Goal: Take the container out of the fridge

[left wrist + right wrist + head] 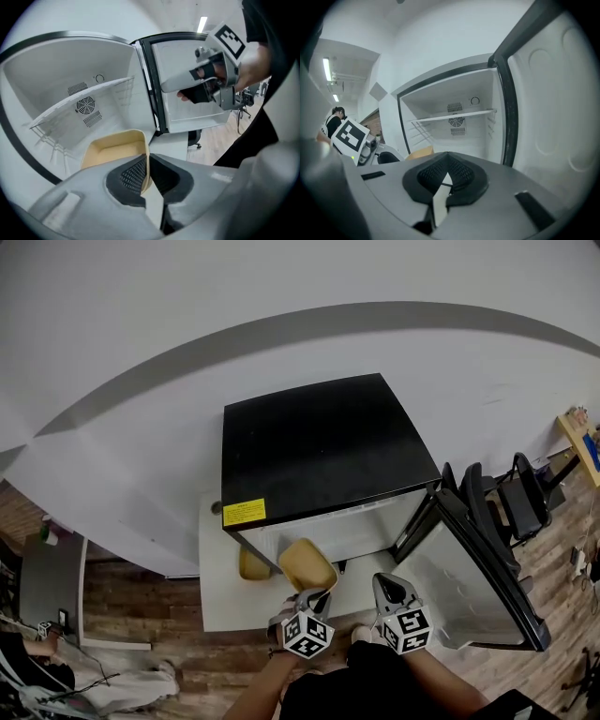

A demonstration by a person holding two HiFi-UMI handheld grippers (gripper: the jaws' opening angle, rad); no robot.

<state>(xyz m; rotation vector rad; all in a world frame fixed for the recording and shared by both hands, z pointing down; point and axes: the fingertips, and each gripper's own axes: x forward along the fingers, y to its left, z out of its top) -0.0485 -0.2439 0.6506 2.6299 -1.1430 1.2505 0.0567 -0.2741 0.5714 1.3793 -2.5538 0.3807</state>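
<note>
A tan open container (307, 564) hangs tilted just in front of the open black fridge (319, 442). My left gripper (317, 596) is shut on its near rim. In the left gripper view the pads of the left gripper (147, 158) pinch the thin wall of the container (115, 146), with the fridge's white inside and wire shelf (79, 104) behind it. My right gripper (384, 581) is beside it on the right, shut and holding nothing. In the right gripper view the right gripper (448, 155) points into the fridge, where the container (421, 151) shows at lower left.
The fridge door (473, 568) stands swung open to the right. A second tan piece (253, 564) lies on the white platform (217, 601) under the fridge's front left. Office chairs (511, 493) stand on the wooden floor at the right, and a white wall runs behind.
</note>
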